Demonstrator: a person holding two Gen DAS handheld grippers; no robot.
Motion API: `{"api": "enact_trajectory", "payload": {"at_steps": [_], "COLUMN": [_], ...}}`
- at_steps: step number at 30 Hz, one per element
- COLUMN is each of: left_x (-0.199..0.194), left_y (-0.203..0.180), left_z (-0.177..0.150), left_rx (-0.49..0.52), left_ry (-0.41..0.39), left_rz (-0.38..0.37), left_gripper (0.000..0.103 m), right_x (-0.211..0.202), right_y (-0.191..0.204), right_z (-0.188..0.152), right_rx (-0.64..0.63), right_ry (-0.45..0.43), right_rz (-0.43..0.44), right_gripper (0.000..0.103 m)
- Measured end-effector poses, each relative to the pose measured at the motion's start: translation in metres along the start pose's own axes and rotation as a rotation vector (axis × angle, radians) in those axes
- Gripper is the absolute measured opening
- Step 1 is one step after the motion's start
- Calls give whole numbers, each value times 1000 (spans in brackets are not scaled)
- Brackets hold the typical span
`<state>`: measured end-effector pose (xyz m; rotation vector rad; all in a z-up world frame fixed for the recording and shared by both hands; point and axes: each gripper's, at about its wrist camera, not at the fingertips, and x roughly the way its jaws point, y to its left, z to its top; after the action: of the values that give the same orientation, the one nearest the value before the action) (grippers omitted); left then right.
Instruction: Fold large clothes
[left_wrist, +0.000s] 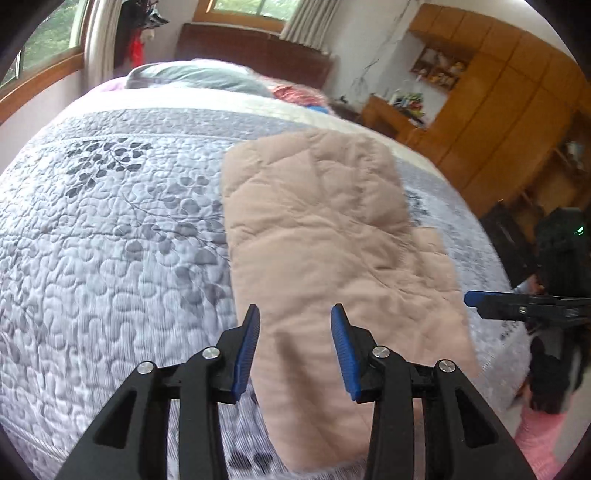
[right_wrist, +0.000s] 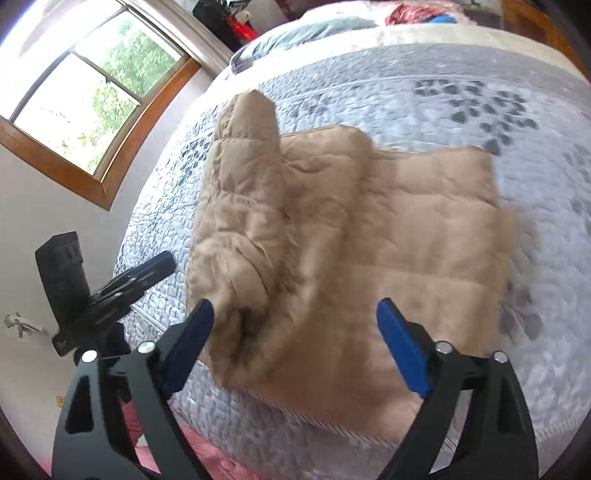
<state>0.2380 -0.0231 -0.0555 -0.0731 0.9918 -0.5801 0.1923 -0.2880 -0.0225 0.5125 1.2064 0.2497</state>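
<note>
A beige quilted jacket (left_wrist: 325, 236) lies folded into a long strip on the bed, its near end by the bed's front edge. In the right wrist view the jacket (right_wrist: 332, 236) shows a puffy sleeve folded over its left part. My left gripper (left_wrist: 295, 317) is open and empty, just above the jacket's near end. My right gripper (right_wrist: 295, 314) is open wide and empty, hovering over the jacket's near edge. The right gripper's blue fingertip (left_wrist: 472, 297) shows at the right of the left wrist view, and the left gripper (right_wrist: 147, 269) shows at the left of the right wrist view.
The bed has a grey leaf-pattern quilt (left_wrist: 110, 229). A grey pillow (left_wrist: 192, 75) and red clothes (left_wrist: 295, 94) lie at the head. Wooden cabinets (left_wrist: 498, 103) stand to the right, a window (right_wrist: 85, 99) to the left. The person's pink sleeve (left_wrist: 539, 439) is at lower right.
</note>
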Motion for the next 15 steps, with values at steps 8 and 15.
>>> {"api": "enact_trajectory", "payload": {"at_steps": [8,15], "left_x": [30,27], "left_y": [0,-5], "left_z": [3,5], "left_rx": [14,10], "left_ry": [48,43], "left_rz": [22,42], "left_gripper": [40,41], "right_x": [44,44], "right_y": [15,38], "right_z": [27,21], "right_rx": [-8,-95], "right_ry": [100,74], "right_rz": [-26,-92], "right_gripper": [80,33]}}
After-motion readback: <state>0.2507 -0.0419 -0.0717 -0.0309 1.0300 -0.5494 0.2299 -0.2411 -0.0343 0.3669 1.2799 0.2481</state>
